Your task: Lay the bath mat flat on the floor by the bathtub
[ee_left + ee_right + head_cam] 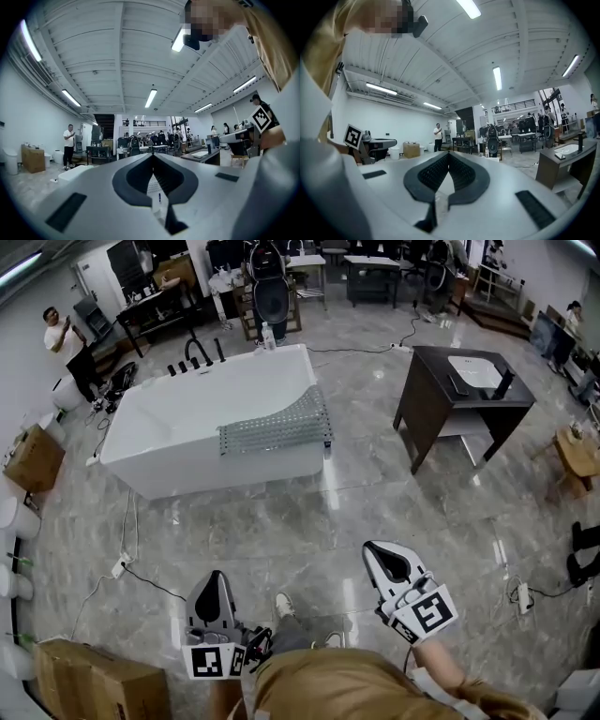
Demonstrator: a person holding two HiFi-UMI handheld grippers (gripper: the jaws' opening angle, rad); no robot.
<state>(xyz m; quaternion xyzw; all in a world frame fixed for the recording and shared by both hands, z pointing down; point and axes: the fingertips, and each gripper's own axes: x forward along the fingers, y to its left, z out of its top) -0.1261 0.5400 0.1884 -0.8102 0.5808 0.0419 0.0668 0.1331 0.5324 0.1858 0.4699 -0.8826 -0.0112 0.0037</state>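
A grey, nubbly bath mat is draped across the right end of a white freestanding bathtub. It sags into the tub, and its near edge lies over the rim on the side facing us. None of it touches the grey marble-look floor, so the job has not yet begun.

Black tap fittings stand at the tub's far left end. A dark wooden vanity with a white basin stands well to the right. A thin cable trails over the floor near the tub's left end.

The person doing the task stands well back from the tub, holding both tools close to the body. The left gripper and right gripper point toward the tub. Each one's jaws are pressed together with nothing between them.

The step in hand looks like the approach. To do it well, walk up to the near side and open both jaws. Pinch the mat's near edge at two points well apart. Lift it clear of the rim rather than dragging it. Lower it onto the open floor just beside the tub wall, pulling the two grips apart so it lies without folds and clear of the cable.
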